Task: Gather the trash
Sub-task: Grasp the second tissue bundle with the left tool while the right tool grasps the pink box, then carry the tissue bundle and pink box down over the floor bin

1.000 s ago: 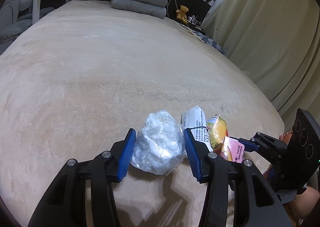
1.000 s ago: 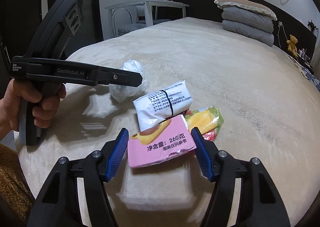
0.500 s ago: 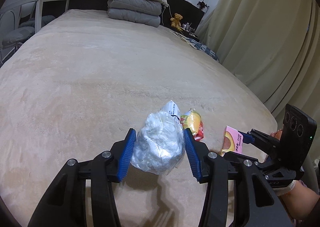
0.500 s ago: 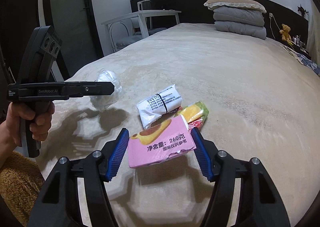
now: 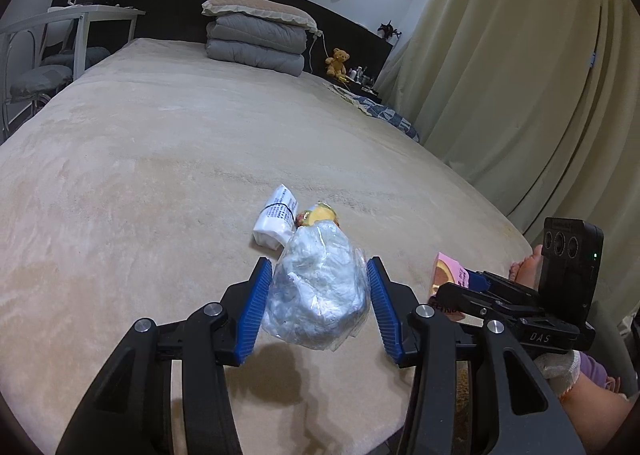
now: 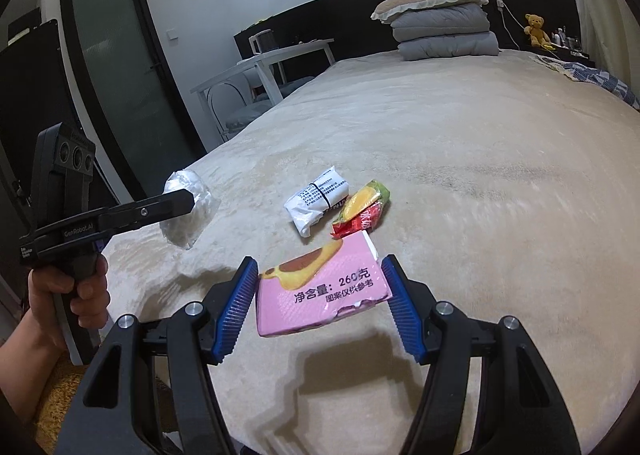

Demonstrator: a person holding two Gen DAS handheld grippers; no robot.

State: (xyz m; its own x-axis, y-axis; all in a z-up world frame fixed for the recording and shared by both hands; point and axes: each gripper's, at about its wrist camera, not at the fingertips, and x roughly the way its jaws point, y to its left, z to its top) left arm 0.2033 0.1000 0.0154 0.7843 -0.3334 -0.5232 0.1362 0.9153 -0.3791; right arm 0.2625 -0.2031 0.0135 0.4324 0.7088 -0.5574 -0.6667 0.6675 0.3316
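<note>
My left gripper [image 5: 318, 297] is shut on a crumpled clear plastic bag [image 5: 318, 291] and holds it above the beige bed [image 5: 160, 159]. Seen from the right wrist, that bag [image 6: 188, 211] hangs by the bed's near left corner. My right gripper [image 6: 320, 303] is shut on a pink snack packet [image 6: 320, 291] with printed writing, lifted off the bed. The packet [image 5: 446, 275] also shows at the right of the left wrist view. A white wrapped pack [image 6: 318, 203] and a yellow and red wrapper [image 6: 362, 207] lie on the bed beyond both grippers.
Folded grey bedding with a pillow [image 5: 256, 35] sits at the headboard, a teddy bear [image 5: 338, 61] beside it. A white table and chair [image 6: 260, 71] stand left of the bed by a dark door. Curtains [image 5: 520, 75] hang along the right side. A bare foot [image 5: 528, 267] shows near the bed's corner.
Both grippers have pulled back and risen from the bed with their loads. The white pack and yellow wrapper stayed on the bed and now look farther away. The right gripper has rolled.
</note>
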